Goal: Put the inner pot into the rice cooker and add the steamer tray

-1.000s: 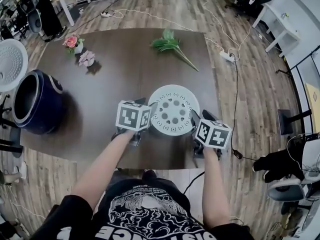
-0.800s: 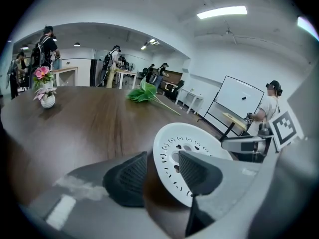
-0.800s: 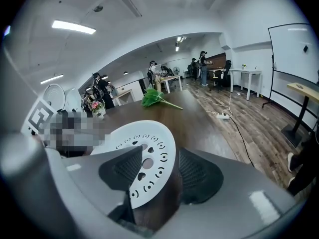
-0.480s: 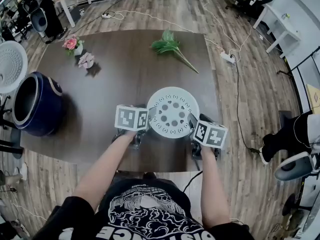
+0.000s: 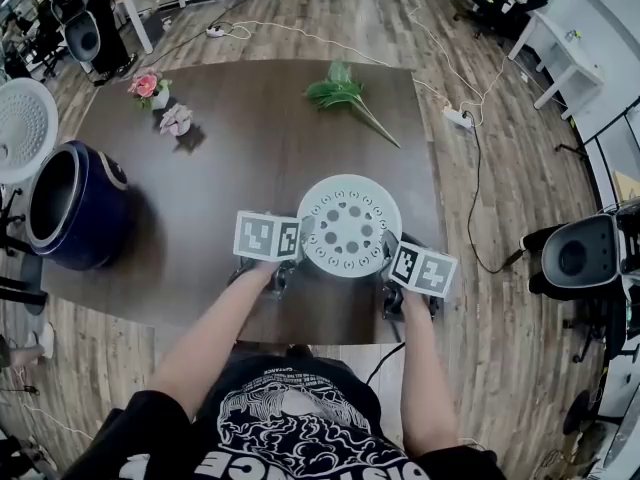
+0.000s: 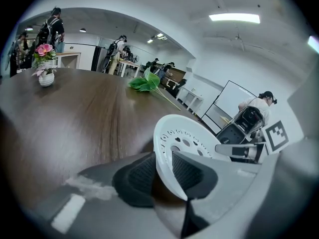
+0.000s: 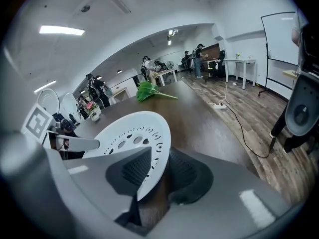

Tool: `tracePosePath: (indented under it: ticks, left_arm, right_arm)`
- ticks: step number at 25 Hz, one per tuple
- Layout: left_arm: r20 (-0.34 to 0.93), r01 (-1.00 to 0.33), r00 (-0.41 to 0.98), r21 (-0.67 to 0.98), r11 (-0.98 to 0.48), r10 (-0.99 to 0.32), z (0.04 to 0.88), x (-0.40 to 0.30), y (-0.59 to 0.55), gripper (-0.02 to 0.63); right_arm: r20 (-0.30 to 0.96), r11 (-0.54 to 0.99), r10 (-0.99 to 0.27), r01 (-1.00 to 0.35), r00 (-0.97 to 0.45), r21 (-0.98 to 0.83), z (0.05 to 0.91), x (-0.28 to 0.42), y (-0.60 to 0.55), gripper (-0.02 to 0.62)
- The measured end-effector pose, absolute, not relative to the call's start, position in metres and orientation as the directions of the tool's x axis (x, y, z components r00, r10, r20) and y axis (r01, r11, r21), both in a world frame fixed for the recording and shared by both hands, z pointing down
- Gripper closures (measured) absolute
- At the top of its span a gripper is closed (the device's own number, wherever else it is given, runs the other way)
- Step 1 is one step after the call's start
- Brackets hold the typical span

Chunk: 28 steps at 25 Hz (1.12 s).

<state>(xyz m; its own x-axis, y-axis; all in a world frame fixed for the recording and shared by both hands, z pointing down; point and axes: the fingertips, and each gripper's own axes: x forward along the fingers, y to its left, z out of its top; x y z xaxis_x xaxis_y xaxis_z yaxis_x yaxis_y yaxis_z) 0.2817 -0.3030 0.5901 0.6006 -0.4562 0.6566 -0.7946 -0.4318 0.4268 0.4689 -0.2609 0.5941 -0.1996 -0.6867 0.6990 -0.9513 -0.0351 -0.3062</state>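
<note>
While the white steamer tray (image 5: 349, 226) sits near the surface's (image 5: 250, 138) near edge, the left hand-held gripper (image 6: 163, 176) and the right hand-held gripper (image 7: 152, 173) have just closed their jaws onto its opposite rims; the open blue rice cooker (image 5: 72, 203) stands at the left edge.

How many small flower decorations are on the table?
2, both near the table's far left corner: a pink flower, and a paler flower just right of it, slightly nearer. None seems hidden.

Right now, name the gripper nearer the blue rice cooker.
Left. The left gripper, jaws just closed onto the steamer tray rim, is on the rice cooker side; the right gripper, likewise just closing, holds the opposite rim, farther off.
</note>
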Motion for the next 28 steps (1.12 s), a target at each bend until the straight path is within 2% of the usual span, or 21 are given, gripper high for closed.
tracePosePath:
  ticks: [3, 15, 28]
  left_arm:
    - [0.651, -0.797, 0.598, 0.426, -0.427, -0.468, 0.587, 0.278, -0.306, 0.5]
    - [0.587, -0.82, 0.571, 0.436, -0.369, -0.574, 0.551, 0.242, -0.316, 0.514]
    - [0.505, -0.873, 0.455, 0.418, -0.254, -0.734, 0.493, 0.157, -0.324, 0.518]
  right_arm:
    - [0.706, -0.037, -0.682, -0.955, -0.192, -0.295, 0.595, 0.466, -0.263, 0.502]
    - [0.648, 0.062, -0.725, -0.959, -0.235, -0.277, 0.554, 0.435, -0.288, 0.506]
    - [0.545, 0.271, -0.747, -0.923, -0.38, -0.272, 0.491, 0.352, -0.333, 0.512]
